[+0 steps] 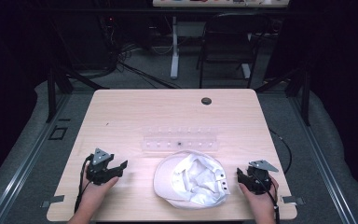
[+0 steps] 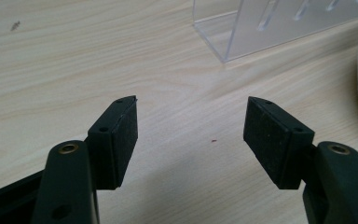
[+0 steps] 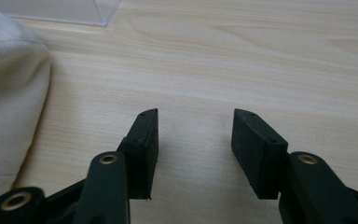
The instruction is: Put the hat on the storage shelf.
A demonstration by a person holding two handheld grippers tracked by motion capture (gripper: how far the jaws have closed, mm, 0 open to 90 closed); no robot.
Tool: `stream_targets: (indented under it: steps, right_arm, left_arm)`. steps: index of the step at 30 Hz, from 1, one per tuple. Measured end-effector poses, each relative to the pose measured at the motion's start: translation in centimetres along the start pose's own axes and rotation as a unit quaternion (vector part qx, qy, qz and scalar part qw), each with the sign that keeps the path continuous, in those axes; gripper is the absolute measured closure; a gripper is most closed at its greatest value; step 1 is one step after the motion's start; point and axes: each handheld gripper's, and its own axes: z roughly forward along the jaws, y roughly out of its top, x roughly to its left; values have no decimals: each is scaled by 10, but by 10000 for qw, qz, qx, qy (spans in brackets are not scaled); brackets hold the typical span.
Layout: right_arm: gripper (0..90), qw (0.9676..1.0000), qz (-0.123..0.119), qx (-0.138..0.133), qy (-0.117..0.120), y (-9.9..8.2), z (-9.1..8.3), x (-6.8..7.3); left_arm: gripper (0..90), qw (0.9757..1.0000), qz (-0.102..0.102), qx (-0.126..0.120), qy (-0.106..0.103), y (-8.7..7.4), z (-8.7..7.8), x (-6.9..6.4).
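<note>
The soft white fabric cap (image 1: 191,179) lies upturned on the worktop (image 1: 135,112), just before the clear acrylic rack (image 1: 180,139). Light and floppy, it likely grips best at its rim. The left gripper (image 1: 120,169) and right gripper (image 1: 240,177) flank the cap, both released and empty.

A white cap (image 1: 190,179) lies upside down on the wooden surface (image 1: 121,116). Just behind it stands a clear plastic rack (image 1: 180,139). A dark folding chair (image 1: 228,42) stands beyond.
</note>
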Motion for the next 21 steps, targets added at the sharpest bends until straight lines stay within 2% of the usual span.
stream_targets:
  steps: [4, 7, 10, 14, 18, 21]
  right_arm:
    - [509, 10000, -30, 2, 76, 2, -6, 2]
    - [493, 9999, -83, 32, 140, 4, -11, 4]
    - [493, 9998, -71, 106, 151, 6, -14, 5]
    - [518, 9992, 1, 226, 344, 10, -16, 7]
    - [529, 9987, 35, 353, 367, 14, -17, 7]
    - [528, 9975, -9, 458, 541, 23, -25, 6]
  left_arm:
    - [384, 9995, -279, 113, -129, -2, 0, 6]
    - [418, 9991, -406, 93, -43, -3, -1, 8]
    - [419, 9990, -433, 18, 55, -2, -4, 8]
    - [416, 9990, -393, -126, 178, 0, -9, 7]
    - [417, 9992, -363, -114, 140, 0, -8, 5]
    - [417, 9989, -440, -76, 120, -1, -8, 5]
